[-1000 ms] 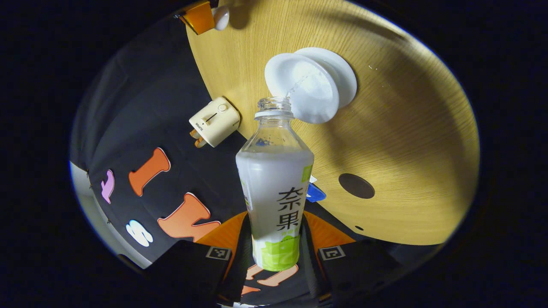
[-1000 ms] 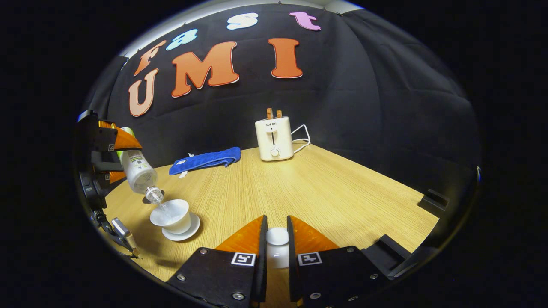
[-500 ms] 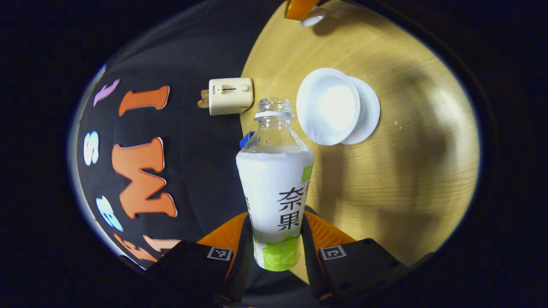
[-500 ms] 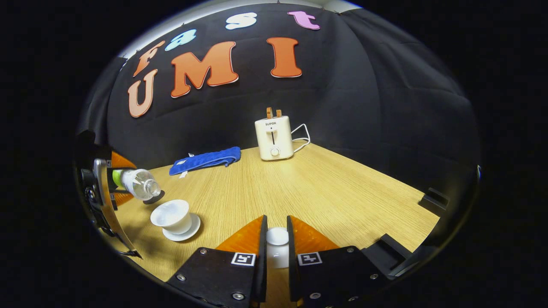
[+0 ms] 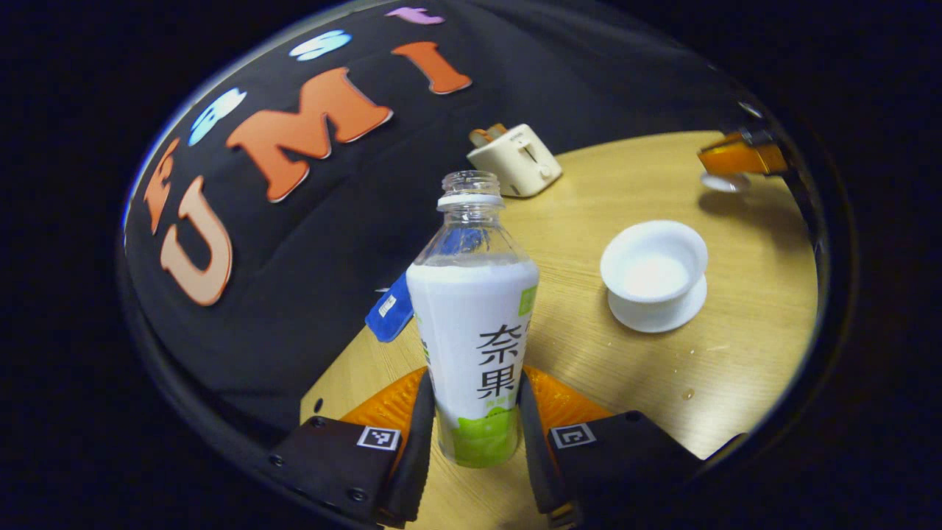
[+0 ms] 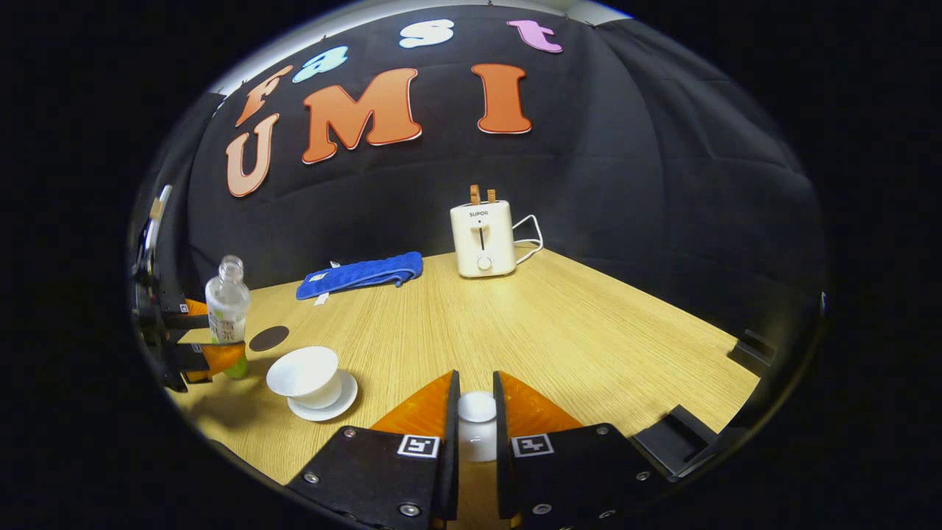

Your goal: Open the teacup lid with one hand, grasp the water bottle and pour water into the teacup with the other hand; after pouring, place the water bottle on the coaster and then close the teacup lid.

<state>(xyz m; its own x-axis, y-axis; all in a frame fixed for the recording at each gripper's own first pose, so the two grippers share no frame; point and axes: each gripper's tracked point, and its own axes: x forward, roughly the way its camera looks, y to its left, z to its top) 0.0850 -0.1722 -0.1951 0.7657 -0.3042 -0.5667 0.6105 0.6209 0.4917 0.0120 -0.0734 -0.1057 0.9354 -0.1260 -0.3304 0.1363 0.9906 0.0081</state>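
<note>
Clamping the uncapped water bottle (image 5: 473, 316) low on its label, upright near the teacup (image 5: 653, 266), the left hand-held gripper (image 5: 471, 434) likely found it thin-walled, squashable and sloshy, while the right hand-held gripper (image 6: 475, 423) pinched the fragile, probably slippery lid (image 6: 477, 412) above the tabletop (image 6: 559, 331).

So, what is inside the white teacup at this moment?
The teacup is uncovered on its saucer. In the left gripper view its inside looks pale and glossy, probably water, though the level is hard to tell. From the right gripper view its wall hides the inside.
</note>
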